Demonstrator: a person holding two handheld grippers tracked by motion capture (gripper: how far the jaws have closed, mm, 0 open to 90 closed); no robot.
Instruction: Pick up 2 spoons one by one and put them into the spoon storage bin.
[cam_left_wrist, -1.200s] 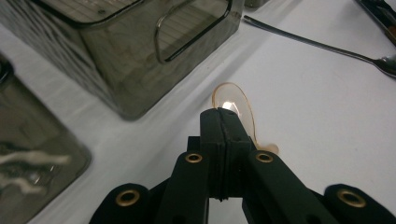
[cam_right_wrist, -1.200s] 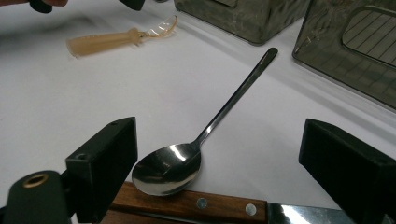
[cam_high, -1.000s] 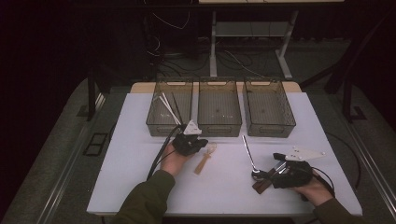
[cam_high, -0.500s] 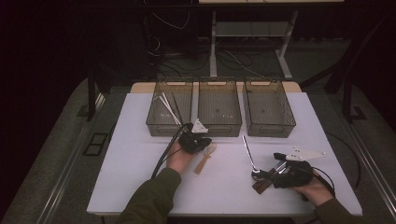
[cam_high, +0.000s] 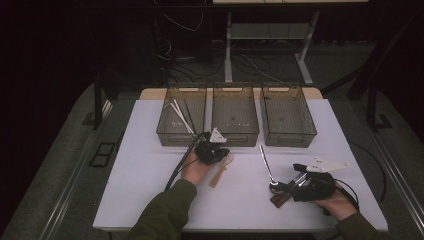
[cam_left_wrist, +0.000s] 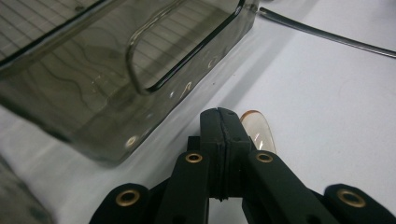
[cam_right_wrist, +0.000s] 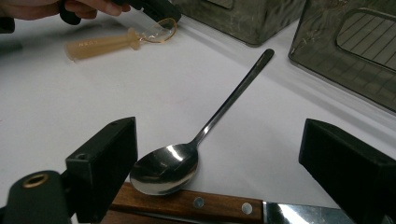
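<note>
From above, we see our left gripper (cam_high: 216, 151) just in front of the middle bin (cam_high: 235, 114), over the bowl end of the plastic spoon (cam_high: 220, 170). That spoon's long axis runs from the gripper back toward us and slightly left. Our right gripper (cam_high: 292, 184) sits at the bowl of the metal spoon (cam_high: 267, 165), whose handle points away toward the bins, with a knife (cam_high: 281, 196) lying just by it.

In the left gripper view, our jaws are pressed together with nothing between them; the plastic spoon's (cam_left_wrist: 258, 131) clear bowl peeks out just right of the tips, so the left gripper is the nearer one.

In the right gripper view, our jaws stand wide apart, flanking the metal spoon's (cam_right_wrist: 205, 135) bowl, which touches the knife's (cam_right_wrist: 196, 203) wooden handle; the plastic spoon (cam_right_wrist: 116, 39) lies well off.
</note>
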